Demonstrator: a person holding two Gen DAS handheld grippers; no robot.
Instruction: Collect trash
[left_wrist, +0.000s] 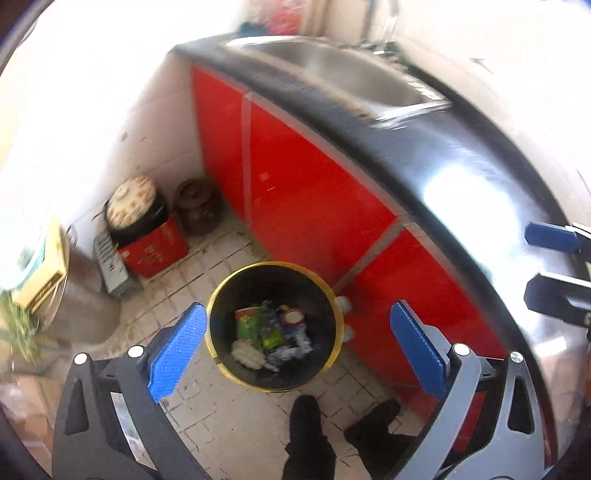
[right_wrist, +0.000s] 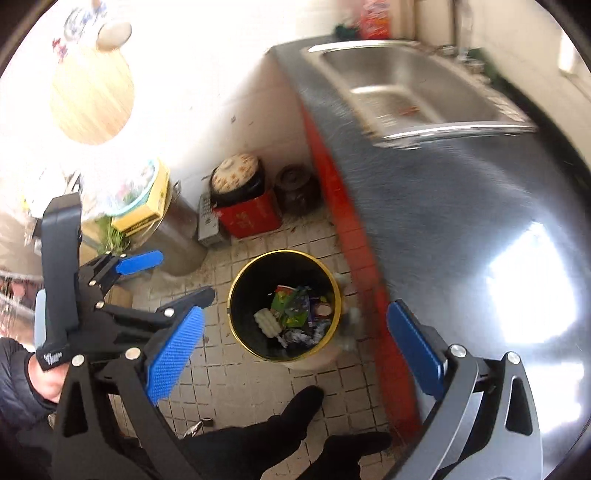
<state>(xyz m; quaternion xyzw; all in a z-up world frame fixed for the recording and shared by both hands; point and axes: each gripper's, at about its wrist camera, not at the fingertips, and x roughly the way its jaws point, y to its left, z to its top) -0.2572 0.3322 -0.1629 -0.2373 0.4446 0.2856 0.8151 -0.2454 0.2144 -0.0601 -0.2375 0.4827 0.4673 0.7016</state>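
Left wrist view, L to R: a yellow box (left_wrist: 44, 266) is seen at the far left edge, blurred. Next, against the white wall, a red box (left_wrist: 155, 251) sits on the tiled floor (left_wrist: 221, 406) with a black pot (left_wrist: 135, 210) on top, covered by a patterned lid. Just beside it, in the corner, a brown jar (left_wrist: 195, 206) stands. The left gripper (left_wrist: 299, 347) is held above the floor w/ blue pads spread wide apart; nothing is gripped. Between the pads, lower down, the trash bin (left_wrist: 218, 295) is seen: black inside, gold rim, standing on the floor just beside the red cabinet (left_wrist: 306, 192). Trash (left_wrist: 269, 332) lies at its bottom: green wrappers, white crumpled bits, a cup. Dark shoes (left_wrist: 310, 435) show below the bin. Above the cabinet, a dark countertop (left_wrist: 443, 177) w/ a steel sink (left_wrist: 343, 74) is seen. At the right edge the right gripper (left_wrist: 550, 266) is partly in view.

Right wrist view, L to R: a hand (right_wrist: 44, 376) in a dark sleeve holds the left gripper (right_wrist: 170, 277), jaws apart. The right gripper (right_wrist: 295, 347) is seen w/ pads wide apart, empty, the bin (right_wrist: 236, 295) between them below. Counter (right_wrist: 461, 206) and sink (right_wrist: 406, 85) fill the right side.
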